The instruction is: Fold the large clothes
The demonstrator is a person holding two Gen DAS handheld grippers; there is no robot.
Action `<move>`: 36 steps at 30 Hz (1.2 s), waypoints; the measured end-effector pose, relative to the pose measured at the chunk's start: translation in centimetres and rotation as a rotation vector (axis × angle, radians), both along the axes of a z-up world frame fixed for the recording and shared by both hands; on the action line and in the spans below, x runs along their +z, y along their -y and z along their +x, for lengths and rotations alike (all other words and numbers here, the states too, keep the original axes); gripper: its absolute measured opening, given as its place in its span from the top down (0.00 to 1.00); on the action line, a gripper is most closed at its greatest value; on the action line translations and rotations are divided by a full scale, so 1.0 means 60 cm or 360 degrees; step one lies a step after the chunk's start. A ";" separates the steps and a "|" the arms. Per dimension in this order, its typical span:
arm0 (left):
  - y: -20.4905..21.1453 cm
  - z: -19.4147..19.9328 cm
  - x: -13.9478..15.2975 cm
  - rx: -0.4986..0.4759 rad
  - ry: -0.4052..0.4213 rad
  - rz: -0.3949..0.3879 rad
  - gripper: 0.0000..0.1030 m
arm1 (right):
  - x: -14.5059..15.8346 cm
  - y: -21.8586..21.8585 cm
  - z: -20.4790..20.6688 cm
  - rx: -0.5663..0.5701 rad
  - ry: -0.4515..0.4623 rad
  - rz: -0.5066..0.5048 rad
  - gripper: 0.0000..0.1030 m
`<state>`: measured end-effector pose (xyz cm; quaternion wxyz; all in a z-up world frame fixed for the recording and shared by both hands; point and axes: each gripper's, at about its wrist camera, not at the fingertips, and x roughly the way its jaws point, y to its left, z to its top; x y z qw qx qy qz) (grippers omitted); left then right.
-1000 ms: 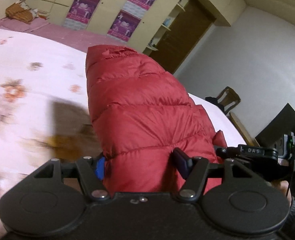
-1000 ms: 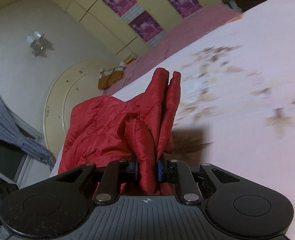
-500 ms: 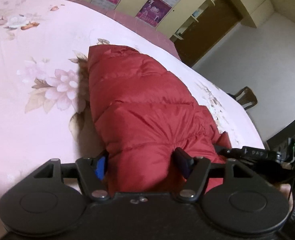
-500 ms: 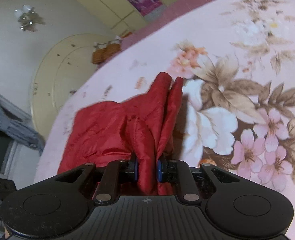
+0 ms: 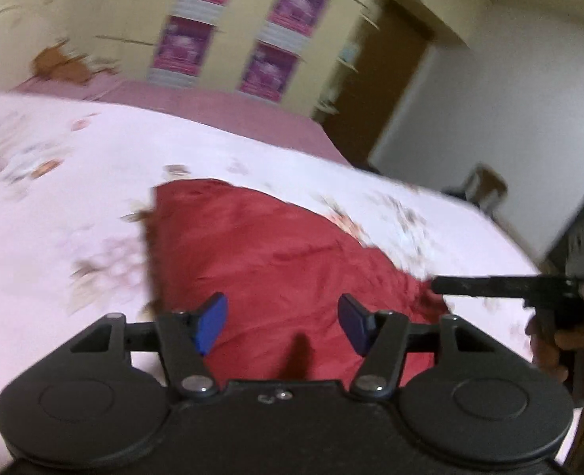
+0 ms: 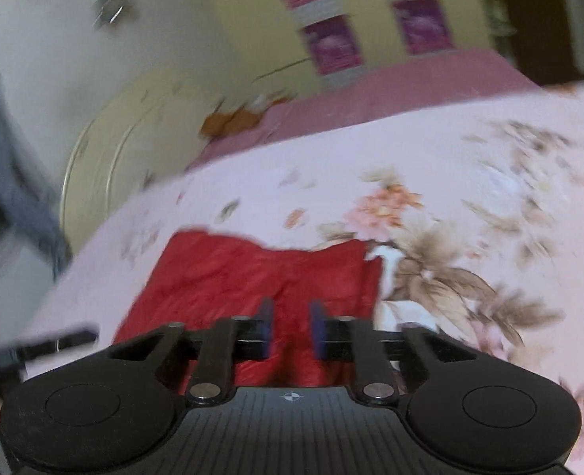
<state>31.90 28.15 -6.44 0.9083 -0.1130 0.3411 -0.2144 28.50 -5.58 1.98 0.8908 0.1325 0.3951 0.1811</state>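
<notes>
A red puffer jacket (image 5: 276, 261) lies flat on the pink floral bedspread (image 5: 54, 206). My left gripper (image 5: 279, 322) is open above the jacket's near edge, its blue pads apart and holding nothing. In the right wrist view the jacket (image 6: 252, 273) also lies flat on the bedspread (image 6: 450, 158). My right gripper (image 6: 291, 328) is open with a narrow gap between its pads, above the near edge of the jacket, empty. The right gripper's body (image 5: 529, 289) shows at the right of the left wrist view. Both views are motion-blurred.
A yellow wardrobe with purple posters (image 5: 232, 39) stands behind the bed. A brown door (image 5: 379, 91) and a wooden chair (image 5: 486, 186) are at the right. A cream headboard (image 6: 106, 158) and a brown object (image 6: 232, 118) on the pink bed end are at the left.
Both grippers have opened and let go of the jacket, which now lies flat on the bed. Both have pulled back and up from it.
</notes>
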 end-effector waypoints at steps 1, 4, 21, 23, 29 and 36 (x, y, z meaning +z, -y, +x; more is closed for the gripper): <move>0.014 0.009 -0.006 -0.0018 -0.0013 0.0043 0.43 | -0.009 -0.007 0.004 -0.0003 -0.0015 -0.0048 0.95; 0.031 0.024 -0.029 -0.0009 -0.0037 0.0173 0.43 | -0.049 0.000 0.013 -0.0080 -0.0095 -0.0109 0.99; 0.058 -0.140 0.022 -0.0073 0.0036 0.0149 0.44 | 0.030 -0.005 -0.147 0.0219 0.0066 0.0024 0.99; 0.072 -0.165 0.018 -0.0067 0.0026 0.0196 0.45 | 0.034 -0.019 -0.180 0.0290 0.0086 0.0022 0.99; 0.097 -0.208 -0.017 -0.0054 -0.0015 0.0348 0.45 | -0.007 -0.040 -0.229 0.0395 0.0042 -0.0087 1.00; 0.102 -0.211 -0.040 0.0060 -0.0018 0.0338 0.45 | -0.058 -0.043 -0.220 0.0362 -0.0019 -0.0139 1.00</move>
